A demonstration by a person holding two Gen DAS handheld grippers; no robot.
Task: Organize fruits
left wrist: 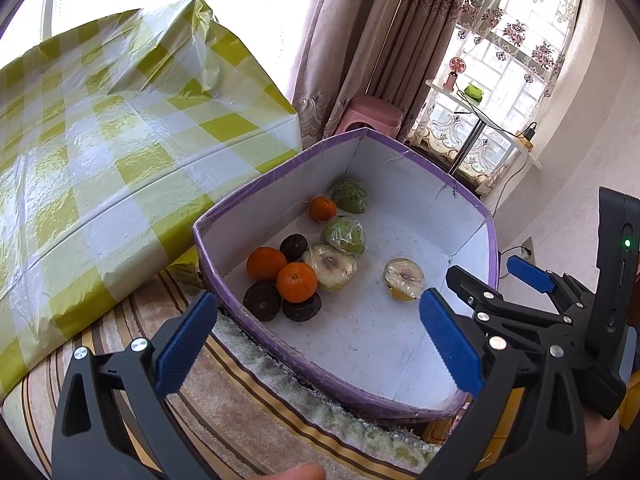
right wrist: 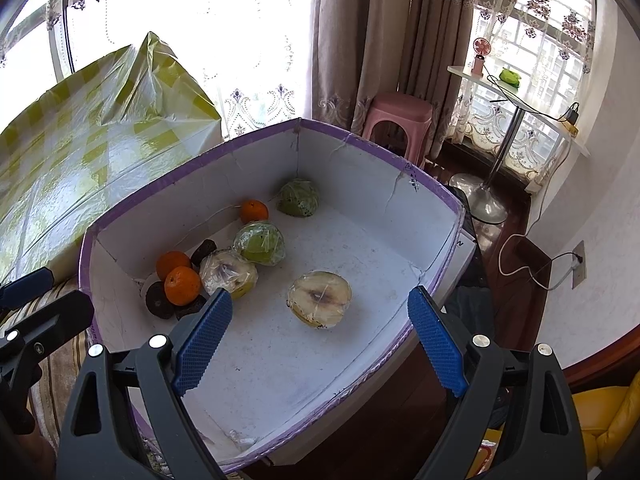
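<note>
A purple-rimmed white box holds the fruit. Along its left wall lie oranges, dark round fruits, a wrapped half apple and two wrapped green halves. One wrapped half apple lies apart in the middle. My left gripper is open and empty above the box's near edge. My right gripper is open and empty above the box floor; it also shows in the left wrist view.
A table with a yellow-checked plastic cloth stands to the left of the box. The box rests on a striped cloth. A pink stool, curtains, a small stand table and a yellow cushion are around.
</note>
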